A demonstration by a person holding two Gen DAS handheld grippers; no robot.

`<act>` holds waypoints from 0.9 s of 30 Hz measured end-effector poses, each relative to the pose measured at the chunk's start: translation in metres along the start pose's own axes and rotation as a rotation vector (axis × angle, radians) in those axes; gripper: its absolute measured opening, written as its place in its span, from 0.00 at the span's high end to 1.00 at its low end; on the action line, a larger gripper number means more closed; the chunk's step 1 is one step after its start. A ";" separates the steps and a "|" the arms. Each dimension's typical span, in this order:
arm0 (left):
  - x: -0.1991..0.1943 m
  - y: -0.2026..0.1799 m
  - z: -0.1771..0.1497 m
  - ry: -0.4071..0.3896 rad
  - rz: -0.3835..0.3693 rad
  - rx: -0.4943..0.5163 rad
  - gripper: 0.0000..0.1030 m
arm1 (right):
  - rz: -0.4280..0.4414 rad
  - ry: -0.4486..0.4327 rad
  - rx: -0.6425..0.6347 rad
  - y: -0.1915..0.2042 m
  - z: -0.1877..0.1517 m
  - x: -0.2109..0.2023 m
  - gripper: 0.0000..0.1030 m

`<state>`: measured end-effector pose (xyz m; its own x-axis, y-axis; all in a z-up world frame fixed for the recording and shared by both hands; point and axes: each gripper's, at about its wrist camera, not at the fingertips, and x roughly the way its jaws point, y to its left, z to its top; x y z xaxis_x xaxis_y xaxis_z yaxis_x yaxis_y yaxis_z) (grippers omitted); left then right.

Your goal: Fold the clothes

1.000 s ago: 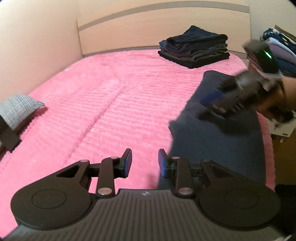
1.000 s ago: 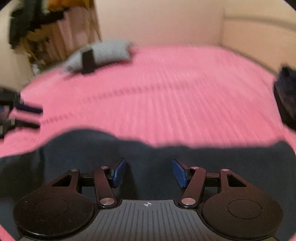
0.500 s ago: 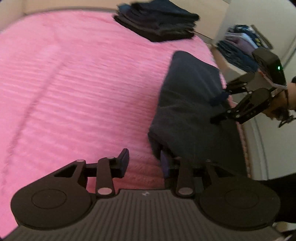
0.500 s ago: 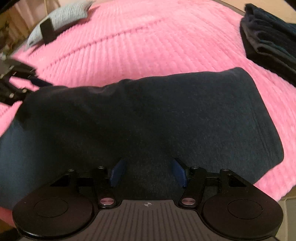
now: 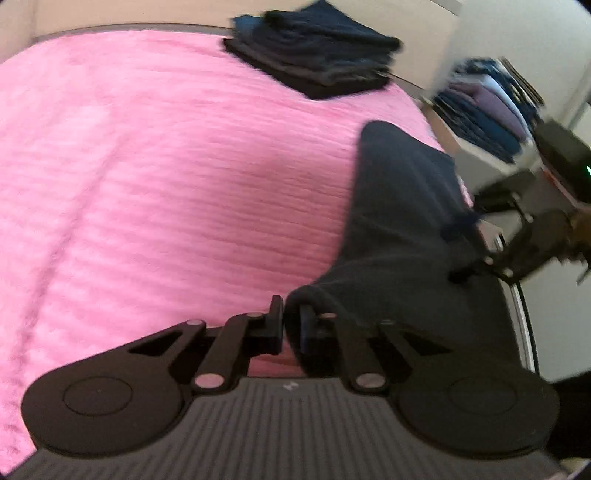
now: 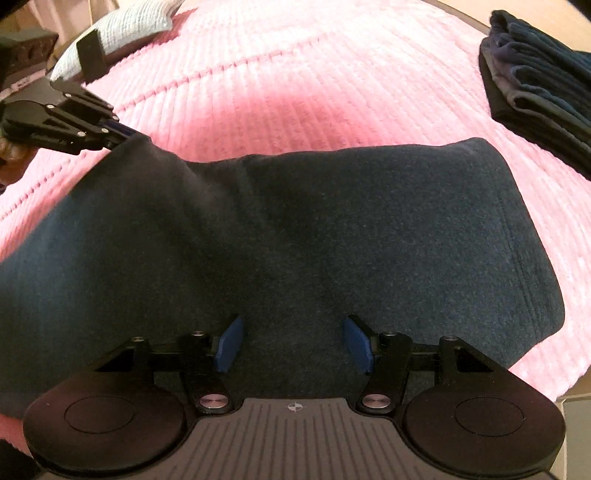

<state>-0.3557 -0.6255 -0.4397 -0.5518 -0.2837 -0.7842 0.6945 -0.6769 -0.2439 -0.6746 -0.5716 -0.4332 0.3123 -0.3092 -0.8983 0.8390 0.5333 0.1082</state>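
stack done: pile of folded dark clothes (image 5: 314, 62) sits at the far corner of the pink bedspread (image 5: 166, 184), by the headboard; several items already folded, judging by the layers.
current item: dark navy garment (image 6: 295, 236) lies on the bedspread edge nearest the person, well apart from the pile, laid out as a long strip. Looks part-folded already (doubled edge at the pile-side end), but I can't confirm the layer count.
left gripper (image 5: 291, 325): fingers pressed nearly together, pinching the garment's near corner; fabric bunches up between the pads. The right wrist view shows the same corner lifted off the bedspread.
right gripper (image 6: 291, 343): fingers spread wide, hovering low over the garment's middle edge; nothing between the pads. Contact with the cloth: can't tell.
step, my read: starting the next fold, with one corner grabbed and the second grip not yet taken.
left to do: right-hand grab, fold over, flatten, move to the pile. More unfolded clothes may be waiting in the heap of blue and purple clothes (image 5: 487, 107) beyond the bedspread's pile-side edge; can't say whether that is the queue.
hidden: garment end nearest the person is cut off by the gripper bodies in both views; what kind of garment it is can't be told.
blur: left wrist view is motion-smeared on its right side, so the right gripper there is only a dark shape and its pads are unreadable.
other: grey pillow (image 6: 122, 29) at the bedspread's far side from the pile, with a black object I can't identify propped against it.
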 end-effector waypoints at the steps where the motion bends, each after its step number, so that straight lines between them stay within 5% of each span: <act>1: 0.003 0.000 -0.003 0.007 0.019 0.006 0.94 | -0.002 -0.003 0.002 0.000 -0.001 0.000 0.42; 7: -0.029 0.021 -0.019 -0.049 0.110 -0.124 0.99 | 0.001 -0.030 0.007 0.001 -0.006 -0.001 0.38; 11: -0.056 -0.003 -0.016 -0.139 0.007 -0.176 0.98 | -0.010 -0.063 0.020 0.002 -0.011 -0.001 0.37; 16: -0.037 -0.055 -0.025 -0.093 -0.039 -0.073 0.90 | -0.026 -0.114 0.031 0.004 -0.018 -0.002 0.36; 20: -0.013 -0.052 -0.050 -0.027 0.074 -0.038 0.98 | -0.016 -0.157 0.013 0.003 -0.025 -0.004 0.36; 27: -0.040 -0.080 -0.069 -0.117 0.181 0.037 0.93 | -0.053 -0.298 0.006 0.012 -0.047 0.000 0.33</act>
<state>-0.3573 -0.5129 -0.4280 -0.4706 -0.4783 -0.7415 0.7709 -0.6316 -0.0818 -0.6854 -0.5281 -0.4519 0.3845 -0.5546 -0.7380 0.8598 0.5061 0.0677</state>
